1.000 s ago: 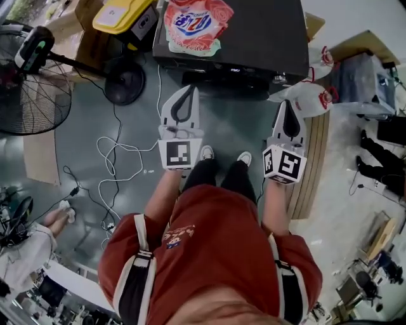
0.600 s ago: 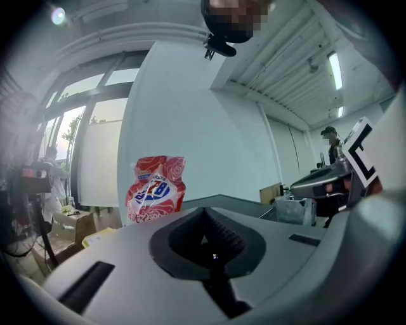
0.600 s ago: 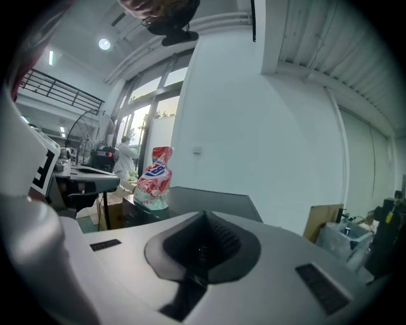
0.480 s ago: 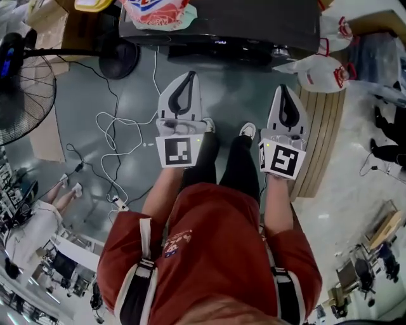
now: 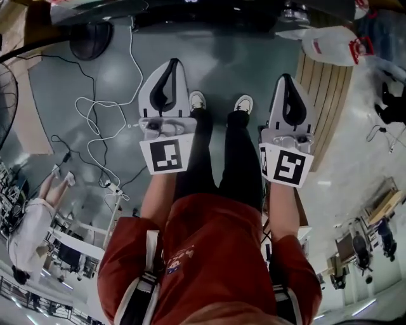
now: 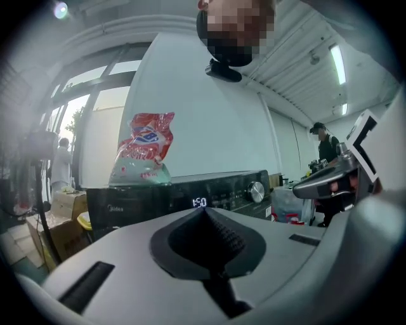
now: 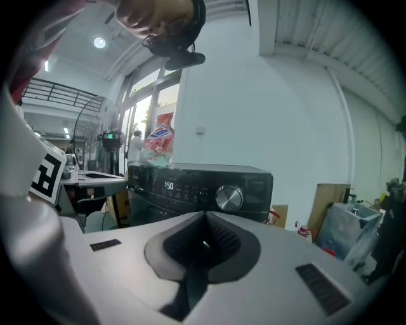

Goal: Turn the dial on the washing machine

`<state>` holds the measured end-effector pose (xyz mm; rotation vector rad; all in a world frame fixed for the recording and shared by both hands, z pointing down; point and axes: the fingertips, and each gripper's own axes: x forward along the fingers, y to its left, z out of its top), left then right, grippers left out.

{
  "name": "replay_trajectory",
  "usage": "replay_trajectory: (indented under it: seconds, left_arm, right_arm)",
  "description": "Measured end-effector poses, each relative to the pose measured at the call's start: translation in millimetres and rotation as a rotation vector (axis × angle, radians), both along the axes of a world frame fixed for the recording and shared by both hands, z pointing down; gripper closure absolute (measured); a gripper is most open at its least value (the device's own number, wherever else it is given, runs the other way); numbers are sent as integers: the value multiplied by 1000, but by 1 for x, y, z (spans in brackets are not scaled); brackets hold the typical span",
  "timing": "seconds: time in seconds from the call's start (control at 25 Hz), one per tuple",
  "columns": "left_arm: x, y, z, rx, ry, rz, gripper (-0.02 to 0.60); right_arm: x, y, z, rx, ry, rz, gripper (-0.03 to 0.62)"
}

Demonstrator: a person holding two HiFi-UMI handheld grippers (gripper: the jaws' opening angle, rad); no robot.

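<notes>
The dark washing machine (image 7: pixel 203 184) stands ahead, with a silver dial (image 7: pixel 229 198) on its front panel and a lit display (image 7: pixel 169 186) to the dial's left. In the left gripper view the dial (image 6: pixel 255 191) sits right of the display (image 6: pixel 199 202). In the head view only the machine's lower edge (image 5: pixel 209 14) shows at the top. My left gripper (image 5: pixel 172 65) and right gripper (image 5: pixel 285 80) are both shut and empty, held side by side well short of the machine, above the person's shoes.
A red detergent bag (image 6: pixel 143 149) lies on the machine's top. White cables (image 5: pixel 104 136) trail over the grey floor at left, near a fan base (image 5: pixel 91 39). A wooden pallet (image 5: pixel 320 108) and white bags (image 5: pixel 333 44) lie at right. A person (image 6: pixel 325 143) stands far right.
The head view has tilted down and back: the machine has slid to the top edge. Both grippers stay shut and side by side; the right one sits a little higher in view.
</notes>
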<state>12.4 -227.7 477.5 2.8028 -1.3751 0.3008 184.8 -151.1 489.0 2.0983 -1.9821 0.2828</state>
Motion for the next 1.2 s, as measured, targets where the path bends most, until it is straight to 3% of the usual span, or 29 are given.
replay_trajectory:
  seconds: [0.24, 0.48, 0.84, 1.2]
  left_arm:
    - [7, 4, 82, -1, 0, 35, 572]
    - [14, -3, 129, 15, -2, 61, 572]
    - [30, -5, 150, -22, -10, 64, 572]
    - [36, -9, 152, -55, -29, 54, 572]
  right_arm:
    - [1, 0, 88, -26, -16, 17, 586]
    - [5, -2, 146, -49, -26, 27, 586]
    - [23, -5, 158, -56, -33, 41, 586]
    - [35, -29, 135, -17, -55, 55, 585]
